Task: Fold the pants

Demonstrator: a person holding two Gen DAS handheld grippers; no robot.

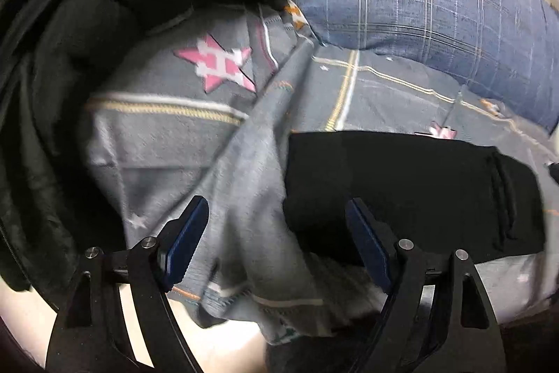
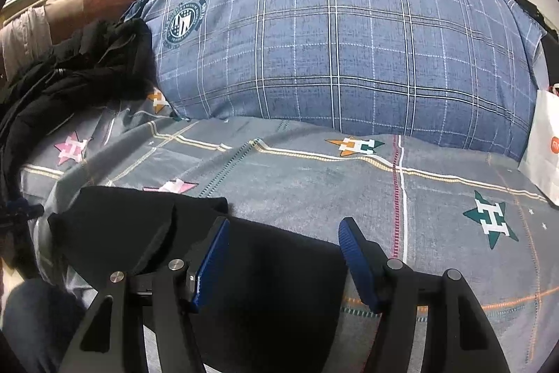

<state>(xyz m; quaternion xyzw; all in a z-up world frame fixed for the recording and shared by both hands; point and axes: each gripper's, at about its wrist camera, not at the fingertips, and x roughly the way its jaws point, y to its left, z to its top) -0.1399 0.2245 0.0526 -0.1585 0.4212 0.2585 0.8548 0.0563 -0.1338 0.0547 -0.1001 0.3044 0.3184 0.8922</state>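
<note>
Pants (image 2: 195, 243), black and already doubled into a compact block, lie on the grey star-print bedsheet (image 2: 314, 177) at about seven o'clock in the right wrist view and four o'clock in the left wrist view (image 1: 412, 191). They sit near the bed's front edge, probably so both tools can reach them without stretching.

Right gripper (image 2: 283, 254) hovers over the pants' right end, jaws parted with nothing pinched between the blue pads (image 2: 209, 264). Left gripper (image 1: 276, 247) is likewise released, its jaws spread wide above a ridge of sheet beside the pants' left edge.

Farther out, a blue plaid pillow (image 2: 332, 41) rests at twelve o'clock; its round crest (image 2: 183, 21) carries ring lettering too small to read. A dark jacket (image 2: 70, 76) is heaped at nine o'clock. At three o'clock stands a white paper bag (image 2: 545, 142) with an orange logo square.
</note>
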